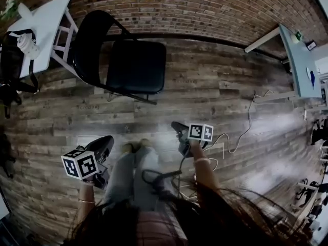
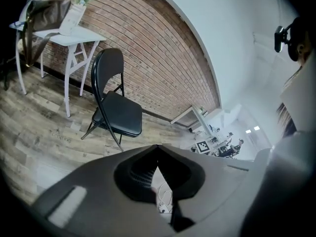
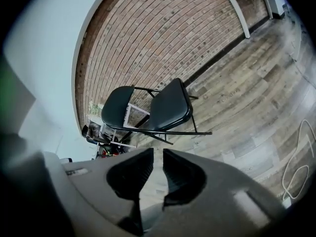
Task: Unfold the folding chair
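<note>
Left claw [image 2: 157,147]: jaws closed tip to tip, nothing between. Right claw [image 3: 158,153]: jaws slightly apart, narrow gap, empty. Head view alone shows both claws together, one at each side of person's knees [image 1: 136,152], well apart from black metal folding chair [image 1: 136,65]. Chair stands unfolded on wood plank floor [image 1: 215,96], seat flat, beside white surface [image 1: 43,22], near red brick wall [image 1: 205,6]. Right gripper view shows chair from side. White cable [image 3: 296,167] on floor, not visible in left gripper view.
</note>
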A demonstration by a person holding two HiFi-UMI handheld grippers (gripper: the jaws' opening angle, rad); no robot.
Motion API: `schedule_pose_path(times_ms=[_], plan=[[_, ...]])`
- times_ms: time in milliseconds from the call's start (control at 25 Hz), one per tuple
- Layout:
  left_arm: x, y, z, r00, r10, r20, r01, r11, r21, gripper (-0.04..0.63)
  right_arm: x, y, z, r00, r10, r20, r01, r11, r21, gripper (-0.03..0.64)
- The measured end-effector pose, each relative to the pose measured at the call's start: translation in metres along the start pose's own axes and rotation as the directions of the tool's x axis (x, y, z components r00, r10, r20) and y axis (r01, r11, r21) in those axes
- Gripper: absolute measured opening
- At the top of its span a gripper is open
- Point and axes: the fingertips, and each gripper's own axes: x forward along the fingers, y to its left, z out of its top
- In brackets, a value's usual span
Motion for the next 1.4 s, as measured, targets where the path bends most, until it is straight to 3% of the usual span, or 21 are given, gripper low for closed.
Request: schedule_pose_path(times_ms=[400,760,1160,1400], plan=[[-0.026,-0.020,0.010,0.999,-0.032,0.035,0.032,0.999,0.002,-0.003,-0.022,0.034,0.002,0.999,0.022,0.039,-0.021,0.999,-0.036,0.043],[-0.048,-0.023,0.034,0.995,-0.039,0.091,0.038,0.999,0.006,-0.003,-0.046,0.082,0.021,0.990,0.082,0.119,-0.061,0.984,-0.166,-0.003],[-0.058,-0.048,0.050,0.985,-0.119,0.125,0.113,0.992,0.057,-0.005,-0.069,0.118,0.025,0.980,0.070,0.188,-0.018,0.964,-0.264,-0.005],[-0.063,-0.066,0.060,0.977,-0.140,0.162,0.126,0.988,0.094,-0.003,-0.085,0.152,0.025,0.972,0.071,0.226,0.020,0.926,-0.376,-0.005]])
